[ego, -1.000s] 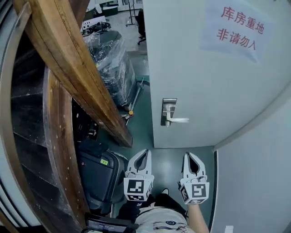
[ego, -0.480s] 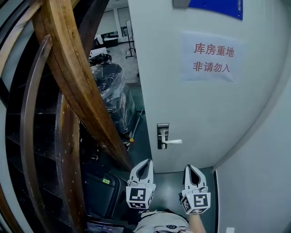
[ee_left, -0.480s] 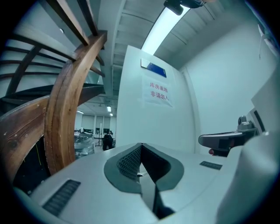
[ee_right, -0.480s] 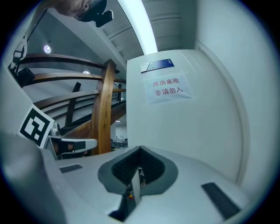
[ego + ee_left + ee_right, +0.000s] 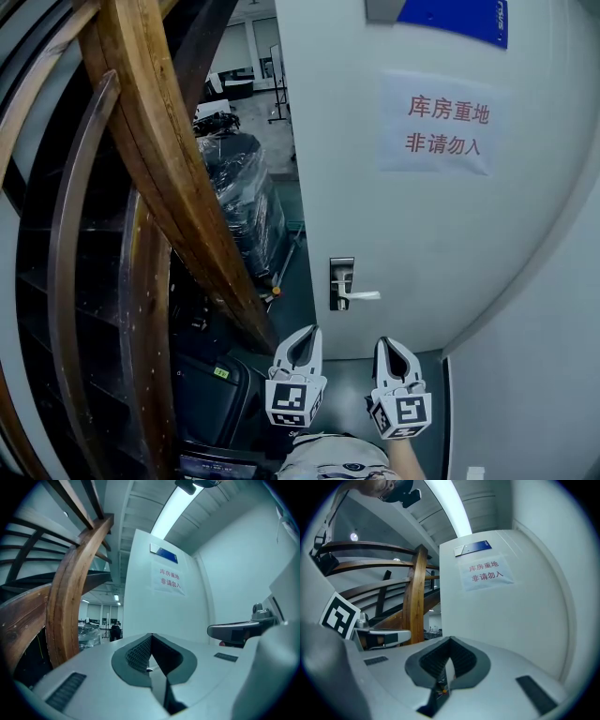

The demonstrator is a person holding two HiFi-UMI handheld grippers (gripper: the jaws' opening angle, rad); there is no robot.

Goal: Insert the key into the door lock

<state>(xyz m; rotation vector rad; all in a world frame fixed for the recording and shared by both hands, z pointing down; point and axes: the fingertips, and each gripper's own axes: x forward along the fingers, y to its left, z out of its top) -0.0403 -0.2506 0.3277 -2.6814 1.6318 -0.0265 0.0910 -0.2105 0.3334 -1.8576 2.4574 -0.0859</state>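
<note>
The white door (image 5: 422, 234) stands ahead, with a paper sign (image 5: 441, 127) on it. Its metal lock plate (image 5: 341, 281) and lever handle (image 5: 364, 296) sit just above my grippers in the head view. My left gripper (image 5: 307, 330) and right gripper (image 5: 387, 341) are held side by side below the handle, apart from it, both pointing level at the door. In the left gripper view the jaws (image 5: 150, 637) are shut. In the right gripper view the jaws (image 5: 450, 640) are shut too. I cannot make out a key between either pair of pads.
A curved wooden stair rail (image 5: 159, 159) rises close on the left. A black case (image 5: 211, 398) lies on the floor under it. A plastic-wrapped load (image 5: 239, 197) stands beyond the open door edge. A grey wall (image 5: 544, 375) closes the right side.
Both grippers have risen and the head view has tilted up. The sign and handle now sit lower in the frame, and the handle is nearer the gripper tips. The jaws stayed shut.
</note>
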